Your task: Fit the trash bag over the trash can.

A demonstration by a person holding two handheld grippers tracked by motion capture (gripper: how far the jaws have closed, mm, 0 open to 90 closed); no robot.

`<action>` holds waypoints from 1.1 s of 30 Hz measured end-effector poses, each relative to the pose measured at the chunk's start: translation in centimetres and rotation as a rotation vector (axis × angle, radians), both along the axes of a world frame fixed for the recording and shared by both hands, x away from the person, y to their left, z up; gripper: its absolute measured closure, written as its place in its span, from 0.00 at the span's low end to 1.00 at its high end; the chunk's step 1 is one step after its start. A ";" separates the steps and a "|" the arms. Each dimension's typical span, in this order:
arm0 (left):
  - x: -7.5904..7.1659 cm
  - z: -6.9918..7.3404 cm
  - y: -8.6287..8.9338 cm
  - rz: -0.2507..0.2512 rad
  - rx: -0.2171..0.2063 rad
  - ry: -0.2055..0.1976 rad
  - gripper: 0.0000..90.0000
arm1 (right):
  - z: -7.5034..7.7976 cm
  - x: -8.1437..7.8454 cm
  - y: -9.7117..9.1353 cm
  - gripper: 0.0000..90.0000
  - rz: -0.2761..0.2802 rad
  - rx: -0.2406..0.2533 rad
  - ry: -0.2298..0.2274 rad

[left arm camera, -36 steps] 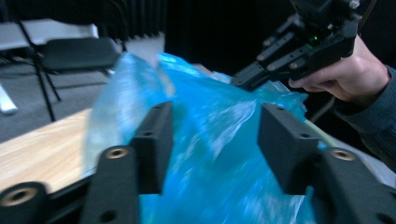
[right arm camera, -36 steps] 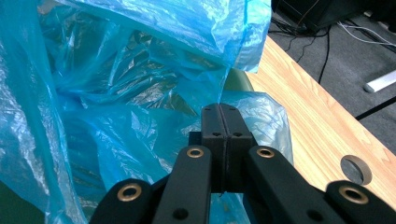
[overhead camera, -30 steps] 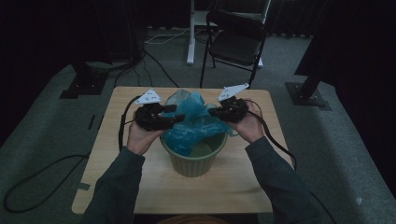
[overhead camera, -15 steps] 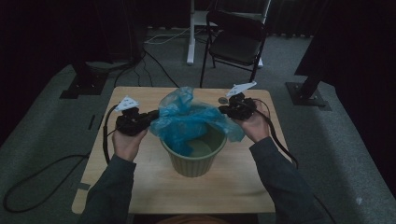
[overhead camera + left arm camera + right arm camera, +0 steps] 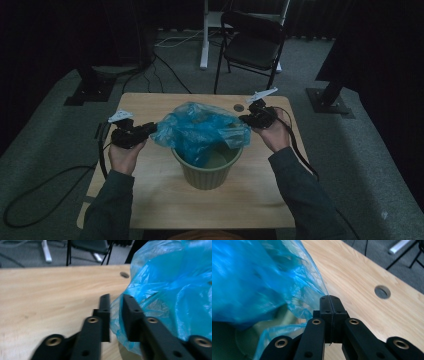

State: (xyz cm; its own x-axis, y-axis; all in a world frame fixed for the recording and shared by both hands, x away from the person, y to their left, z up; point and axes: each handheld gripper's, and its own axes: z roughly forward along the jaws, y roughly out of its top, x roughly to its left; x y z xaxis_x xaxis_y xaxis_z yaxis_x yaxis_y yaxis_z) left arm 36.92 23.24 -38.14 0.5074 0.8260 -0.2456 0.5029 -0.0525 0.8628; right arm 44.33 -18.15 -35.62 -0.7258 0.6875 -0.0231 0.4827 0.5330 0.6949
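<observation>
The right gripper (image 5: 329, 300) is clamping the blue bag's (image 5: 200, 131) edge, jaws fully together. The left gripper (image 5: 115, 315), jaws narrowly apart and just reopening, is straddling the opposite edge without pressing. The bag is draping over the green bin (image 5: 207, 172) at the desk's (image 5: 150, 200) centre.

Dim studio: stand bases (image 5: 331, 95), floor cables (image 5: 165, 75)

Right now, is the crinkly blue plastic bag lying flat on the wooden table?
No, the crinkly blue plastic bag billows over the round green plastic bin, its lower part hanging inside.
</observation>
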 end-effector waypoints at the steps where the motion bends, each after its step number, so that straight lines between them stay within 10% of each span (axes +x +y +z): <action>1: -0.1 0.4 -0.1 -0.012 -0.006 -0.018 0.78 | 0.2 -0.1 0.1 1.00 0.009 0.011 -0.007; 18: 0.4 4.7 -2.4 -0.097 0.011 -0.143 0.61 | 1.9 -1.0 0.7 0.81 0.086 0.087 -0.088; 33: 1.7 7.3 -8.5 -0.267 0.173 -0.217 0.49 | 1.7 -0.7 1.2 0.80 0.104 0.086 -0.071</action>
